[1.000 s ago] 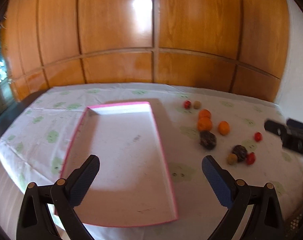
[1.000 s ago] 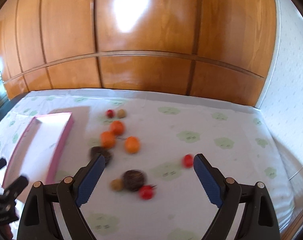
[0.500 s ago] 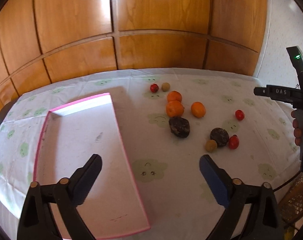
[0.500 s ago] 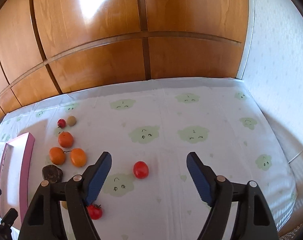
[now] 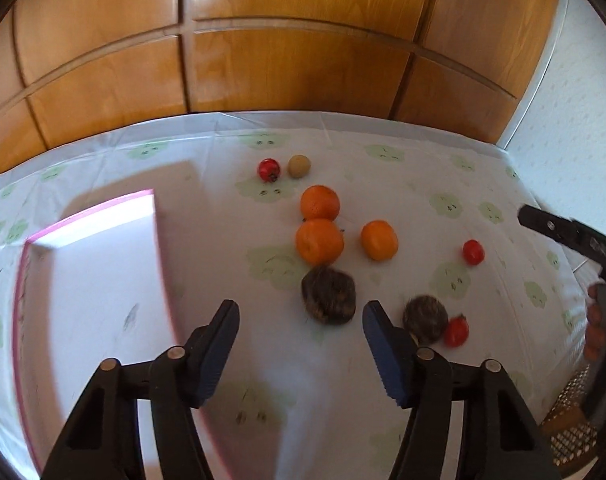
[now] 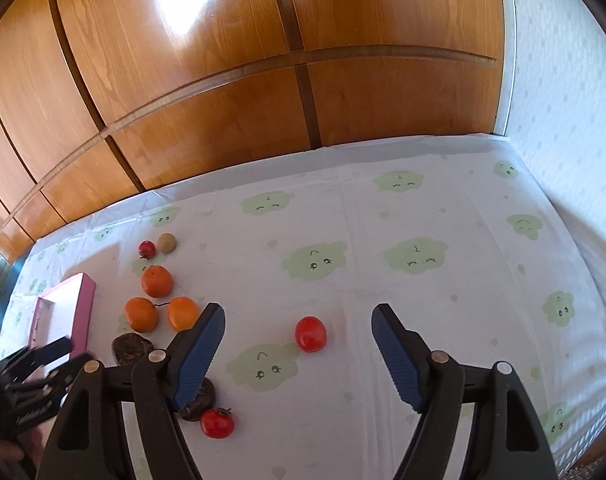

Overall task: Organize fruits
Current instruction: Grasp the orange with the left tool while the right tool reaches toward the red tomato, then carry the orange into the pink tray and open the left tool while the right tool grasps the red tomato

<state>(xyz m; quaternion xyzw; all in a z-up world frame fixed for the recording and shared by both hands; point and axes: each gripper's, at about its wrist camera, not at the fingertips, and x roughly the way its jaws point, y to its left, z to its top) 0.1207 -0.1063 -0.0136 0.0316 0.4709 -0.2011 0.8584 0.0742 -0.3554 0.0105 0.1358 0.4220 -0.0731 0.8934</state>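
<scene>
We held the left claw point(image 5: 299, 316) over the bench point(image 5: 383, 168), its jaws apart and just narrowed, with nothing pressed between them. A dark brown fruit point(image 5: 329, 295) lay just ahead of the gap, and a second dark fruit point(image 5: 427, 318) sat just beyond the right finger with a small red fruit point(image 5: 457, 331) touching it. Farther toward the bench's far edge lay three oranges point(image 5: 319, 240), two of them touching, and beyond those a red fruit point(image 5: 269, 169) beside a small tan one point(image 5: 299, 166).

The pink-rimmed tray point(image 5: 103, 208) lay toward the bench's left edge, and we could see nothing lying in it.

Our right claw point(image 6: 299, 336) stood apart as well, gripping nothing. A lone red fruit point(image 6: 311, 334) lay on the cloth between its fingers, clear of both pads. It sat well apart from the other fruit, nearer the middle of the bench.
</scene>
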